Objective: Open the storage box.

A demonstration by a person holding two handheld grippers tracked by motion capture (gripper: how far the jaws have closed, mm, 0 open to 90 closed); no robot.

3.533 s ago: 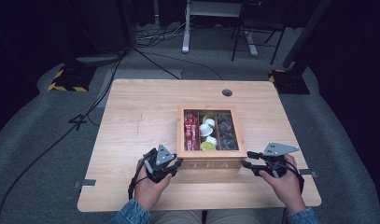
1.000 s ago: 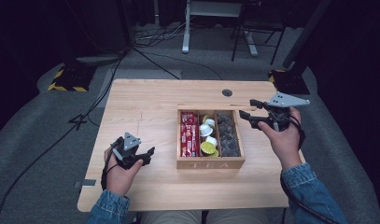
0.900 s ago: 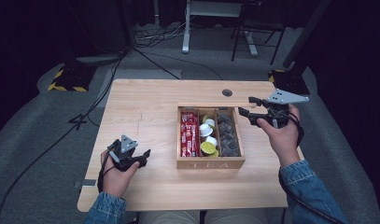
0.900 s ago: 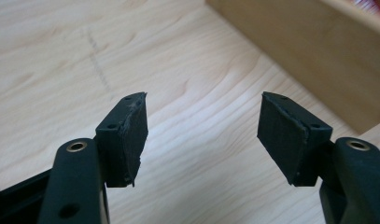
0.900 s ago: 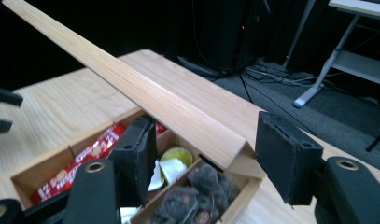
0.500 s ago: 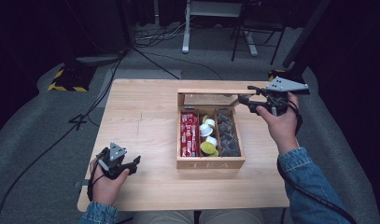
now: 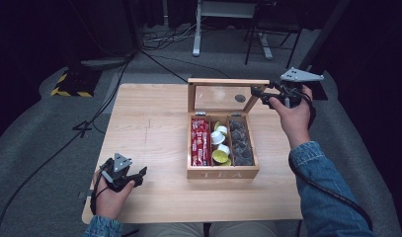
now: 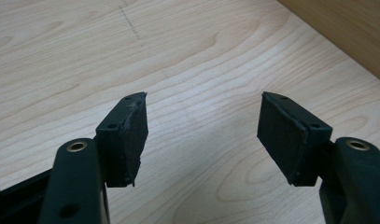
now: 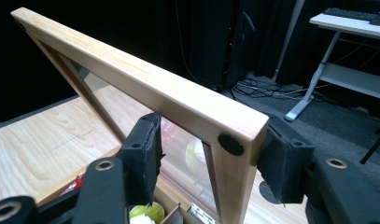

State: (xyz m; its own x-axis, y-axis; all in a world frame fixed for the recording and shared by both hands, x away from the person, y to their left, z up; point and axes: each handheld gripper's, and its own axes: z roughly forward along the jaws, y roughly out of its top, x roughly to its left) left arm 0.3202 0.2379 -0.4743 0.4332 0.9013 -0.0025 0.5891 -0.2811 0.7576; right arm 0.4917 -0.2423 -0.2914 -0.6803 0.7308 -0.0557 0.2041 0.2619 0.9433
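Observation:
A wooden tea box (image 7: 223, 173) stands mid-table with its glass-paned lid (image 7: 228, 82) raised upright at the far side. Inside lie red sachets (image 7: 200, 142), white and yellow-green capsules (image 7: 219, 145) and dark tea bags (image 7: 240, 143). My right gripper (image 7: 258, 93) is shut on the lid's upper right corner. In the right gripper view the lid frame (image 9: 145, 88) passes between the jaws of my right gripper (image 9: 213, 156). My left gripper (image 7: 138, 174) rests open near the table's front left corner, away from the box. The left gripper (image 8: 201, 133) has only bare table (image 8: 187, 56) between its jaws.
A round cable hole (image 7: 240, 98) in the table shows through the lid's glass. Beyond the table are a desk frame (image 7: 196, 29), a chair (image 7: 272, 34), floor cables (image 7: 159, 44) and a yellow-black striped block (image 7: 70, 84). Bare wood lies left of the box.
The right gripper has swung the lid up from nearly flat to upright. The left gripper has drawn back from the box's front to the table's front left corner.

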